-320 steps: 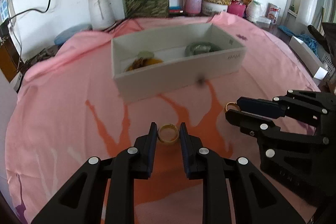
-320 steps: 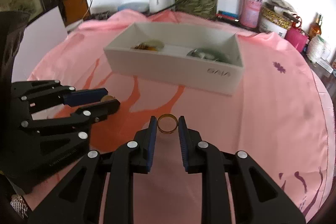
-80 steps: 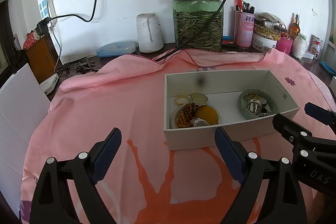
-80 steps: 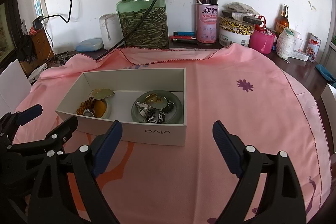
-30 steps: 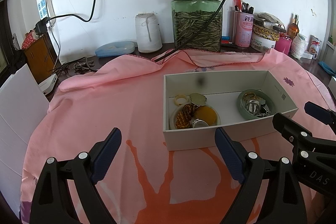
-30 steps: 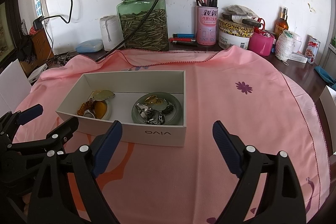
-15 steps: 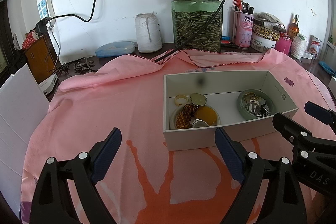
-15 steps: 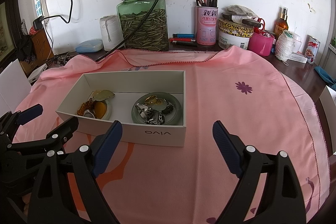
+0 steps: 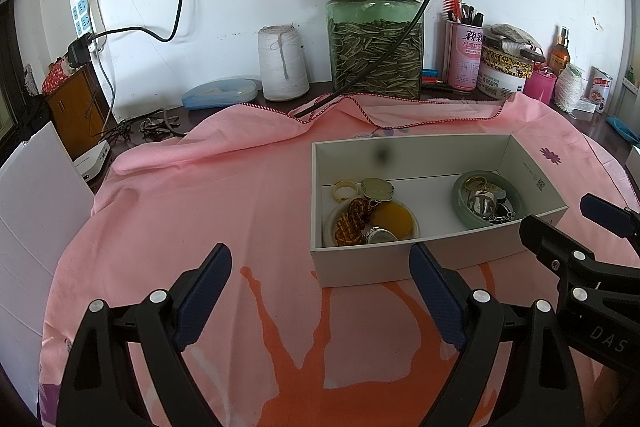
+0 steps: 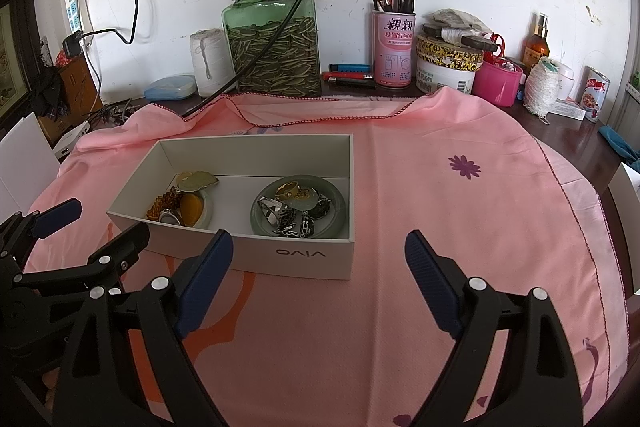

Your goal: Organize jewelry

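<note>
A white vivo box (image 9: 352, 267) (image 10: 280, 253) sits on the pink cloth. Inside it a white dish (image 9: 332, 223) (image 10: 204, 217) holds amber beads, an orange stone and a pale ring. A green dish (image 9: 464, 211) (image 10: 340, 203) holds a gold ring and several silver rings. My left gripper (image 9: 320, 295) is open and empty, held back from the box's near left corner. My right gripper (image 10: 318, 281) is open and empty in front of the box's right end. Each gripper also shows in the other's view, at the side.
The pink cloth (image 10: 460, 211) covers a round table. At the back stand a green jar of seeds (image 9: 374, 43) with a tissue pack on top, a white thread spool (image 9: 282, 65), a pink can (image 10: 392, 47), tins and bottles. A black cable hangs over the jar.
Ten seconds ago each gripper was closed around a gold ring on the cloth. Now both are open, empty and drawn back. Nothing has moved in the last second.
</note>
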`<state>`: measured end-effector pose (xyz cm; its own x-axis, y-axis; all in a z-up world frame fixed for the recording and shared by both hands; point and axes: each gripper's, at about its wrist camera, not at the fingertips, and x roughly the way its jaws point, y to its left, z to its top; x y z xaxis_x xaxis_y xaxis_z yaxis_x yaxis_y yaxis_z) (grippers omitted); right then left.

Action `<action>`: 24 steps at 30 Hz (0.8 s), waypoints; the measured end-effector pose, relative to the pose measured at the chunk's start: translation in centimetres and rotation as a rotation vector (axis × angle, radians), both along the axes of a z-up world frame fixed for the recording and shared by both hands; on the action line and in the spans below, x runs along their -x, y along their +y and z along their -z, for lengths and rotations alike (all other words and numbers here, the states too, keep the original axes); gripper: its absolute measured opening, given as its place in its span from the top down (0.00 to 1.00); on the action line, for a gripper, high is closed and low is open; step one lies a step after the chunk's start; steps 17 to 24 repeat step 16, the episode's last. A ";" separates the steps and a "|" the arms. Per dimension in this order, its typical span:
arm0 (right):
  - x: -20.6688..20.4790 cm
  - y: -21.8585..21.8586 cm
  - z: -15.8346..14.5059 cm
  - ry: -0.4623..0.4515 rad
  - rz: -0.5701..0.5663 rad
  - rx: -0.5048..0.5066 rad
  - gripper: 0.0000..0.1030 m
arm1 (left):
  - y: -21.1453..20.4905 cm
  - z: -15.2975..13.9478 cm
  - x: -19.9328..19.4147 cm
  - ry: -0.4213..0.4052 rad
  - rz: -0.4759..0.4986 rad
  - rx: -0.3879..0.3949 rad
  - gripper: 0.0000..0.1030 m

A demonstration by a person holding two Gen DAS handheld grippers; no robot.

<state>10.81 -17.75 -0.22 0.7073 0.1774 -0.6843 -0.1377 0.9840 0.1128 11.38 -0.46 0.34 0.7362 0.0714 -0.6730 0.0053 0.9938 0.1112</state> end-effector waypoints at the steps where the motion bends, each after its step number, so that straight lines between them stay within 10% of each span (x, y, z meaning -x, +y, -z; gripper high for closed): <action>1: 0.0 0.0 0.0 0.000 0.000 0.000 0.19 | 0.0 0.0 0.0 0.000 0.000 0.000 0.14; 24: 0.0 0.0 -0.1 0.000 0.000 0.000 0.19 | 0.1 -0.2 0.0 0.003 -0.004 0.010 0.14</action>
